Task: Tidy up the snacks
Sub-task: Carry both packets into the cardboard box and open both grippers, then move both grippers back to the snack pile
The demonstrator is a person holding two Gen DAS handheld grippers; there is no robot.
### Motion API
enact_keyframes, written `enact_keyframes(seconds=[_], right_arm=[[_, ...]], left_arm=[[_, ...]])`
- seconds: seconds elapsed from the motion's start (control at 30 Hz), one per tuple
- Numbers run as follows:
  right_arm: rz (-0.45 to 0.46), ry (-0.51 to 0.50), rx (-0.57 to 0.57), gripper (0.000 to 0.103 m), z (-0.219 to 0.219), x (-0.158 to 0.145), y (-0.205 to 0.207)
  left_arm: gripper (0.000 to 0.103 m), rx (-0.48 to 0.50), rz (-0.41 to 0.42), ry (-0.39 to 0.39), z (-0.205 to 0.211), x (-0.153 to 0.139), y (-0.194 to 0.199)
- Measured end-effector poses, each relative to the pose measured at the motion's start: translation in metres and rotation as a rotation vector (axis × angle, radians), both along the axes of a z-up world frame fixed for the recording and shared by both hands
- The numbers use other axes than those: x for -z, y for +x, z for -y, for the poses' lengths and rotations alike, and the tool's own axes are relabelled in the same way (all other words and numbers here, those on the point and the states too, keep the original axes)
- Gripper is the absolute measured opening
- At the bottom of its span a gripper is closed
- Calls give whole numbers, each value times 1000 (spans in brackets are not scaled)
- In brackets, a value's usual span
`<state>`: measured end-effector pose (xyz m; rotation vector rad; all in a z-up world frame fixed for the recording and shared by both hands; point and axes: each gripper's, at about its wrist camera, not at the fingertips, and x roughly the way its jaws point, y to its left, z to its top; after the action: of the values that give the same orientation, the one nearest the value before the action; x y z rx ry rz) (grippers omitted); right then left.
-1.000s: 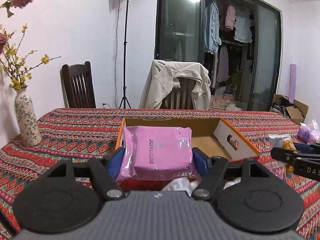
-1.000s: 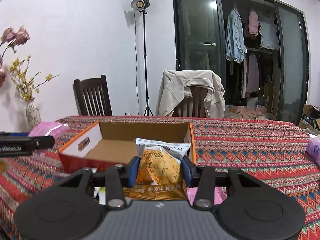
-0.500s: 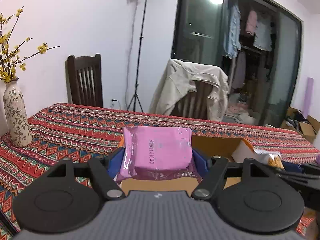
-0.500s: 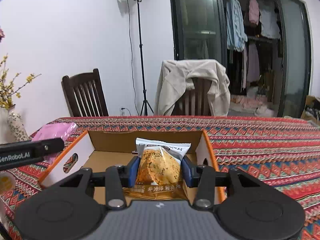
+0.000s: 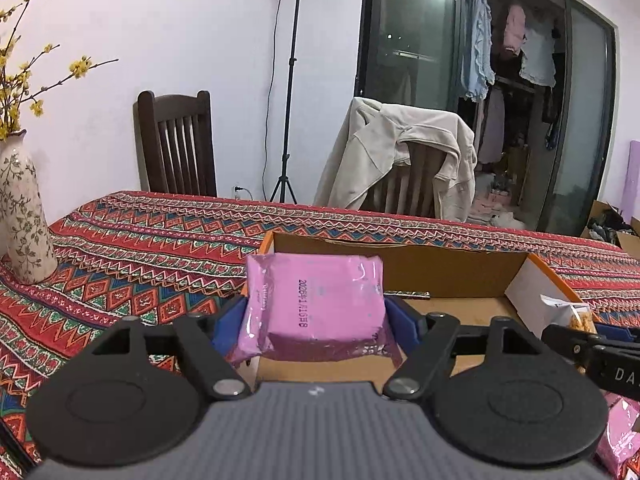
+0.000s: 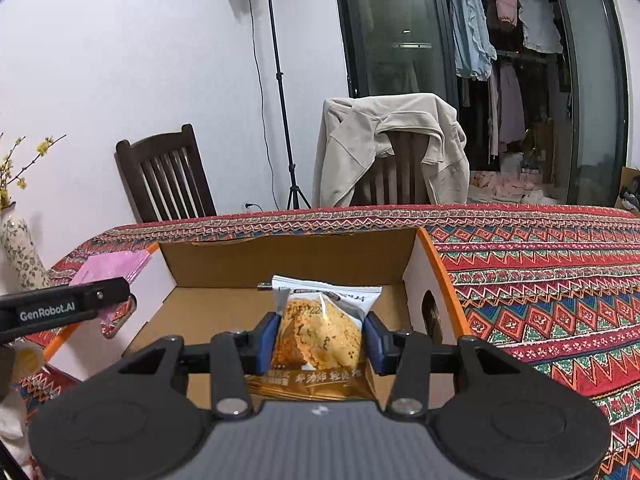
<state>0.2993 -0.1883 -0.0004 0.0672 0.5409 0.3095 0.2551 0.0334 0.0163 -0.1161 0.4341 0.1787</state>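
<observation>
A pink snack packet (image 5: 316,300) sits between the blue pads of my left gripper (image 5: 316,320), whose jaws are opening; the pads still touch the packet. It hangs over the near left corner of an open cardboard box (image 5: 440,264) with an orange rim. My right gripper (image 6: 320,336) is shut on a clear packet with a golden cracker (image 6: 320,320), its jaws just starting to open, above the box floor (image 6: 208,320) near the right wall. The left gripper's finger (image 6: 100,294) and the pink packet (image 6: 112,264) show at the left of the right wrist view.
The box stands on a red patterned tablecloth (image 5: 140,248). A flowered vase (image 5: 24,220) stands at the table's left. Behind the table are a dark wooden chair (image 5: 176,144), a chair draped with a beige jacket (image 5: 400,160) and a light stand (image 5: 288,120). More pink packets (image 5: 620,432) lie at lower right.
Both grippers have moved forward and down with their packets. The box has grown nearer, and both packets now hang over it.
</observation>
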Motion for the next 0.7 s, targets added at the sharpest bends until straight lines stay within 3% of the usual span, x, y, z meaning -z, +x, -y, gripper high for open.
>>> enact_keyframes(seconds=[0.07, 0.1, 0.17, 0.33, 0.7], right_arm=[[-2, 1, 4, 50, 2, 0, -1], [-4, 9, 6, 56, 4, 0, -2], [0, 27, 13, 85, 8, -1, -4], [-4, 32, 29, 102, 13, -2, -9], [19, 49, 38, 103, 24, -11, -25]], left_arm=[[85, 9, 22, -8, 0, -1, -4], [94, 13, 33, -19, -1, -2, -7], [103, 8, 54, -33, -3, -4, -12], [103, 30, 86, -52, -3, -9, -21], [103, 25, 120, -61, 1, -20, -40]])
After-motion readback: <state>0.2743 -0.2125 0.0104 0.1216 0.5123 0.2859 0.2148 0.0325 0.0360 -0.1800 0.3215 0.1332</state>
